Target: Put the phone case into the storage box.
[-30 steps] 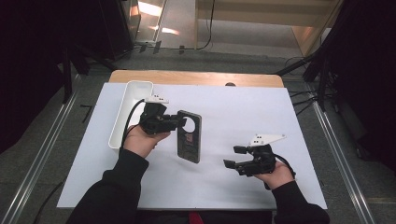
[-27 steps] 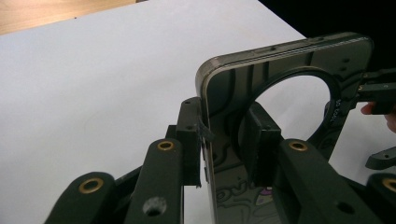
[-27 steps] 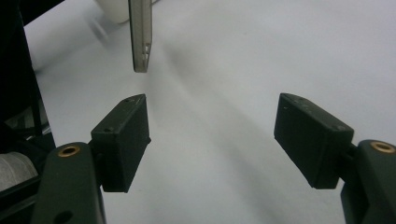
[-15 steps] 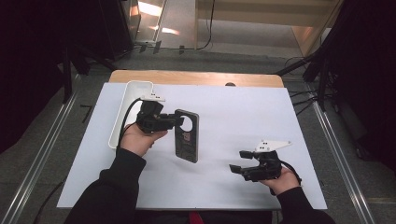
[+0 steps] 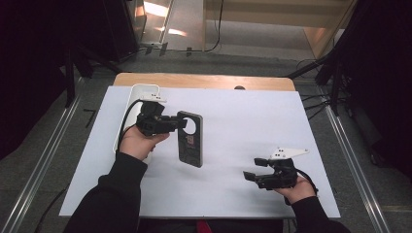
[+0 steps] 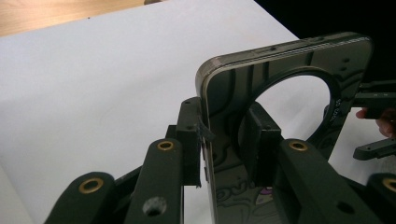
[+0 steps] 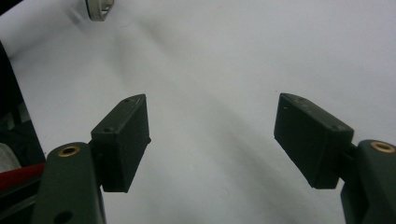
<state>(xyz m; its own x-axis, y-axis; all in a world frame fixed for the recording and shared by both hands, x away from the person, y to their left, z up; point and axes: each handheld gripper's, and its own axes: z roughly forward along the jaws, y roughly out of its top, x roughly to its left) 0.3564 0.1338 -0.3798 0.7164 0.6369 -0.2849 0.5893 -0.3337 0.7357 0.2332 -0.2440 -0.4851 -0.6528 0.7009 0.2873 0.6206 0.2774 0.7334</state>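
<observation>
Gripping the stiff, slick case [image 5: 189,139] by its camera-hole edge, the left tongs [image 5: 176,124] pinch it; right tongs [image 5: 250,169] gape empty nearby.

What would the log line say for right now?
left gripper: shut on phone case, lifted at an angle | right gripper: open, holds nothing, over white sheet | tray: far left
</observation>
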